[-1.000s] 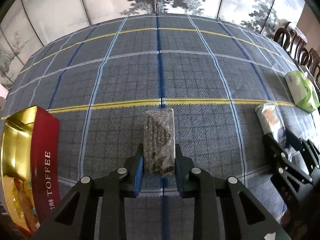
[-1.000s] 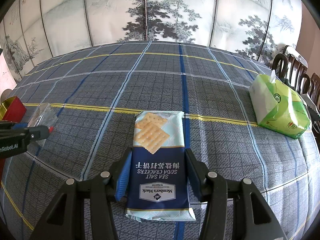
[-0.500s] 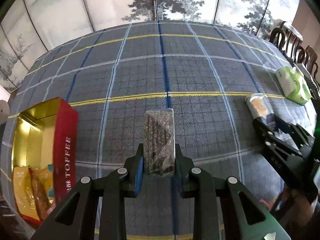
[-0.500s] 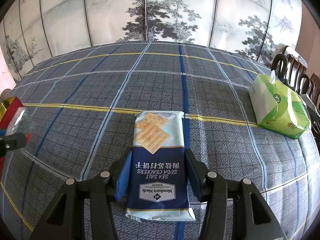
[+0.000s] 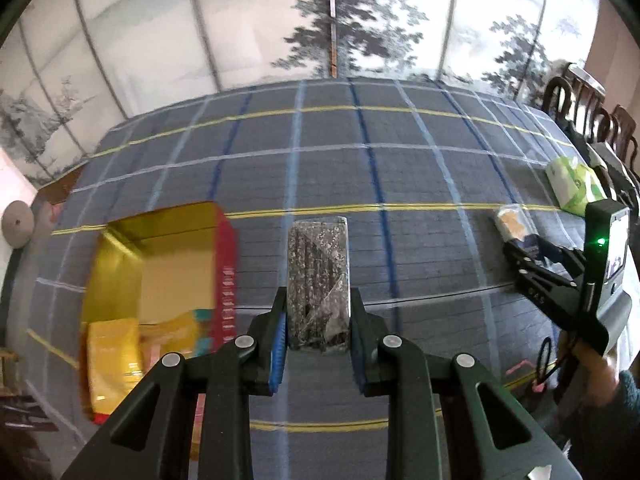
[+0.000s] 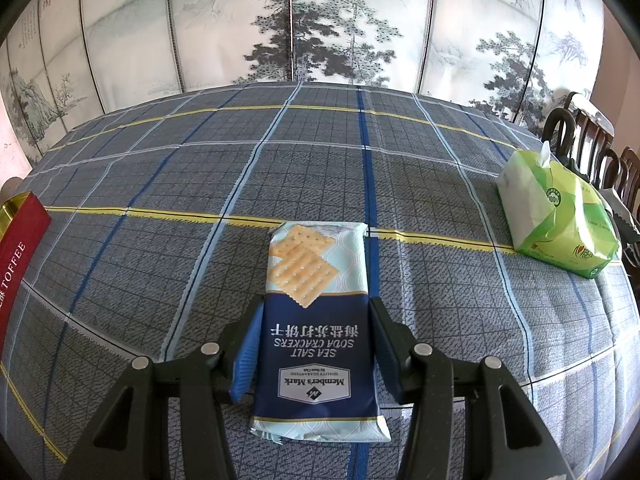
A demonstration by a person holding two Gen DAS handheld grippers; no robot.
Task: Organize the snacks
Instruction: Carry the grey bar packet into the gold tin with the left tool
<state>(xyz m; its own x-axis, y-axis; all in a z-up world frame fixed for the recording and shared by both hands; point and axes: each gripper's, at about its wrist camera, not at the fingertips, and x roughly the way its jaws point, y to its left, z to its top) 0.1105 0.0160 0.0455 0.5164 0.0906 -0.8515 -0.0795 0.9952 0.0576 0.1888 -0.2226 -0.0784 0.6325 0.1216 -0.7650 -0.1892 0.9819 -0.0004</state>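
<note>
held clamped between the blue-padded fingers [image 5: 282, 334] of the left gripper [image 5: 319, 330]: a narrow clear-plastic packet of dark speckled snack [image 5: 319, 276], long axis running straight out along the fingers, lifted clear of the table [image 5: 420, 168] with its grey-blue plaid cloth. off to the left of that packet and a little below it: an open red toffee tin with gold lining [image 5: 160, 280], rectangular, long axis roughly parallel to the packet, front part already holding yellow and orange wrapped snacks [image 5: 116, 356], back part bare gold. judged from this, a short sideways carry to the left and a lowering into the bare half; left hand plainly the nearer one, the tin only a red sliver at the left edge of the table in the right wrist view. over toward the right edge of the table: right gripper [image 6: 312, 340] set astride a flat navy-and-pale-blue foil pack of sea salt soda crackers [image 6: 316, 328], lying on the cloth, long axis along the fingers, blue pads just beside or touching its sides, cannot tell if truly pinched. soft crinkly foil, likely to buckle under a hard squeeze. further toward the right edge: a green-and-white soft plastic tissue pack [image 6: 556, 216], puffy, well apart from the crackers.
</note>
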